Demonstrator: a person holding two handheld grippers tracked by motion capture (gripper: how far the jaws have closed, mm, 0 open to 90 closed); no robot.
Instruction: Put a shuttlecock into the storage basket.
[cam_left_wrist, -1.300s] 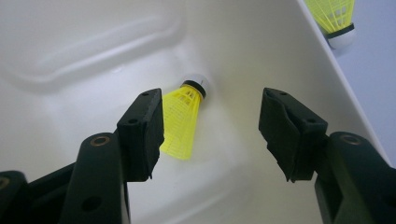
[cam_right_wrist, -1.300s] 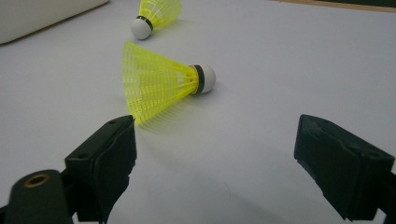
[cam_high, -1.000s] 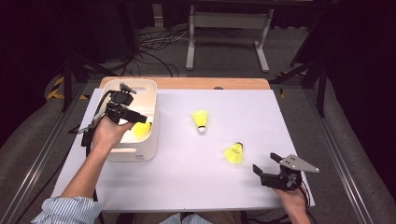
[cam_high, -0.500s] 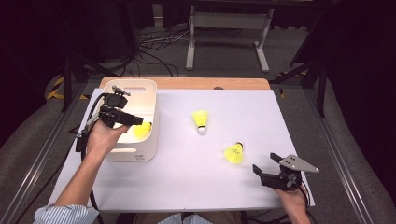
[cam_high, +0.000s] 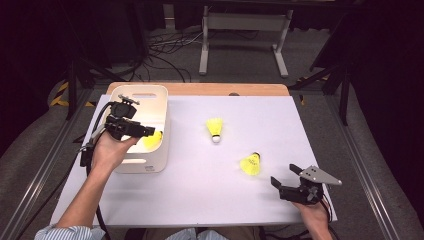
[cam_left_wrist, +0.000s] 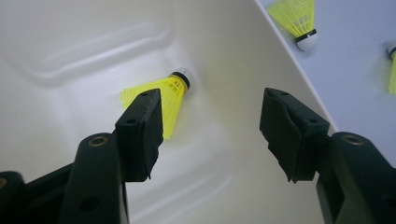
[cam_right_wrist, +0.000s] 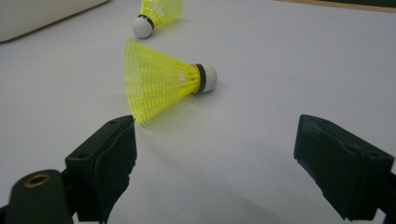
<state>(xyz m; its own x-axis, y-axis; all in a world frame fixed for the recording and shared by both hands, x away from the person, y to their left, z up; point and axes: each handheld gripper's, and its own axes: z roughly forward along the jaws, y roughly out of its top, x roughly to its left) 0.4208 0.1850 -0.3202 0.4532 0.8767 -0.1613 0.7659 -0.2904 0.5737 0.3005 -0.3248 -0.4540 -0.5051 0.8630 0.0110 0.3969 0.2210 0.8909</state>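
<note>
A yellow shuttlecock (cam_high: 152, 139) lies on the floor of the white bin (cam_high: 142, 90) at the table's left. My left gripper (cam_high: 150, 132) hovers over it, open, with nothing between its jaws. In the left gripper view that shuttlecock (cam_left_wrist: 159, 95) rests just beyond my left gripper (cam_left_wrist: 212, 116), cork toward the bin wall (cam_left_wrist: 93, 56). Two more yellow shuttlecocks lie on the white sheet, one mid-table (cam_high: 215, 129) and one nearer the front right (cam_high: 250, 164). My right gripper (cam_high: 284, 174) stands open near the front right corner, a short way behind the nearer shuttlecock (cam_right_wrist: 163, 81).
The white sheet (cam_high: 200, 200) covers the tabletop, with a wooden edge (cam_high: 200, 89) showing at the back. A metal stand (cam_high: 240, 30) and cables lie on the dark floor beyond. The far shuttlecock (cam_right_wrist: 156, 14) and the bin's corner (cam_right_wrist: 42, 14) appear in the right gripper view.
The left forearm has shifted slightly leftward while its gripper stays over the bin. The right gripper and the shuttlecocks have kept still.
</note>
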